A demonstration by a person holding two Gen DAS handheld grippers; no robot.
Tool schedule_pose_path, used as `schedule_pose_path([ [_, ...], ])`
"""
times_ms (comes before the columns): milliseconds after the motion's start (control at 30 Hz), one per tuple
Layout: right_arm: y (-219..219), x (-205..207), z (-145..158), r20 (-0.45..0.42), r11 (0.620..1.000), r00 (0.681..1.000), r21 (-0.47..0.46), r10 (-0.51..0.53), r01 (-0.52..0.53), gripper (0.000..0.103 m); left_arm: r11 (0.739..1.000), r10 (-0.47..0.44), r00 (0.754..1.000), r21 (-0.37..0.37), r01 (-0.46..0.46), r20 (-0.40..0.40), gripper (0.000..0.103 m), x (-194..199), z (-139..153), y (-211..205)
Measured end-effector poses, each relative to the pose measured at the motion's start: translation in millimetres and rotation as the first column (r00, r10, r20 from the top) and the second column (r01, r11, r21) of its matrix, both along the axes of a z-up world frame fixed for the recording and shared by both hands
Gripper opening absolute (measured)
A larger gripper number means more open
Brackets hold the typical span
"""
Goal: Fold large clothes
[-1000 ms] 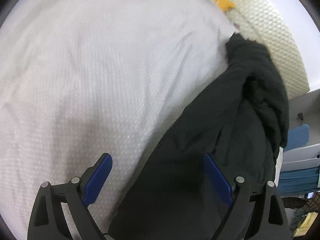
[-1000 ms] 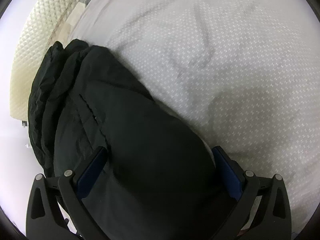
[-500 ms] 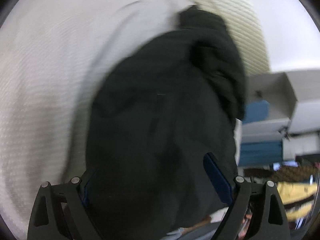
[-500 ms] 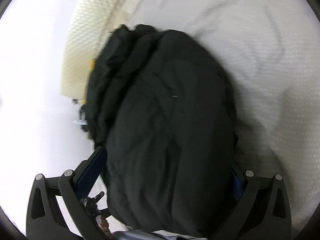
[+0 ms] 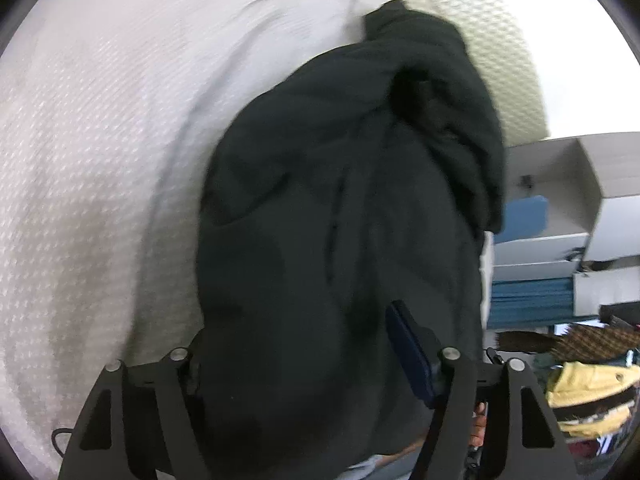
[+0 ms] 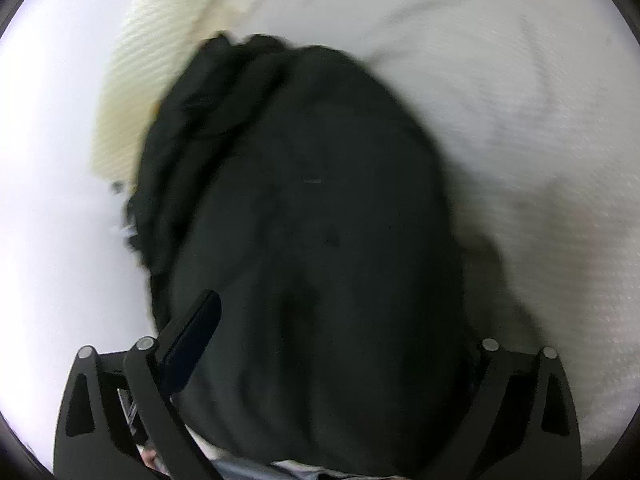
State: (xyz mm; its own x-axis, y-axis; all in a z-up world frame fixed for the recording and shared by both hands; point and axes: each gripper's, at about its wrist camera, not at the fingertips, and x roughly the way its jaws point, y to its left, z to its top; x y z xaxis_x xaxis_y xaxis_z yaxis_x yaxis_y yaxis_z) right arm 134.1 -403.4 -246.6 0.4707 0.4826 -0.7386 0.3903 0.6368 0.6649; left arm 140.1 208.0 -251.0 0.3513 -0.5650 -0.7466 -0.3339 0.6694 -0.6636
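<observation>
Dark garment [image 5: 340, 220] across both tongs (seemingly spread)

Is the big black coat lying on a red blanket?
No, the black coat lies on a white textured bed cover, with the left gripper reaching around it.

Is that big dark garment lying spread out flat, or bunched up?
Bunched up. The dark green garment forms a thick, rumpled mound between both grippers' fingers, its far end creased in heaped folds on the white textured bedcover.

A white textured bedsheet [image 5: 100, 152] spreads ahead-left of the left gripper; a cream quilted headboard [image 5: 496, 44] beyond; grey shelves [image 5: 560, 208] to its right.
</observation>
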Motion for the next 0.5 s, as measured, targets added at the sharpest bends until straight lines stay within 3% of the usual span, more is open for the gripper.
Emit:
schedule_pose_path([
  [133,-10.2,-6.0,-13.7,-0.085,0.994,0.992,-0.06,-0.092,0.087,0.094,0.997,-0.016,0.999,0.069,0.018,-0.032,0.067,-0.6,-6.0,-4.3],
  [300,10.4,3.4,-16.4,-0.094,0.988,0.995,-0.154,-0.018,0.003,0.096,0.995,-0.065,0.998,0.071,0.066,-0.015,0.065,1.8,-7.7,-14.0],
  [367,10.1,-0.4,-10.9,-0.032,0.995,0.999,-0.096,-0.022,0.019,0.096,0.994,-0.086,0.996,0.065,0.085,0.022,0.055,4.0,-2.5,-20.4],
  [500,22.6,-6.9,8.5,0.115,0.997,0.991,0.037,0.065,-0.069,0.095,0.988,-0.153,0.982,0.021,0.151,0.114,0.046,3.3,10.1,-33.5],
])
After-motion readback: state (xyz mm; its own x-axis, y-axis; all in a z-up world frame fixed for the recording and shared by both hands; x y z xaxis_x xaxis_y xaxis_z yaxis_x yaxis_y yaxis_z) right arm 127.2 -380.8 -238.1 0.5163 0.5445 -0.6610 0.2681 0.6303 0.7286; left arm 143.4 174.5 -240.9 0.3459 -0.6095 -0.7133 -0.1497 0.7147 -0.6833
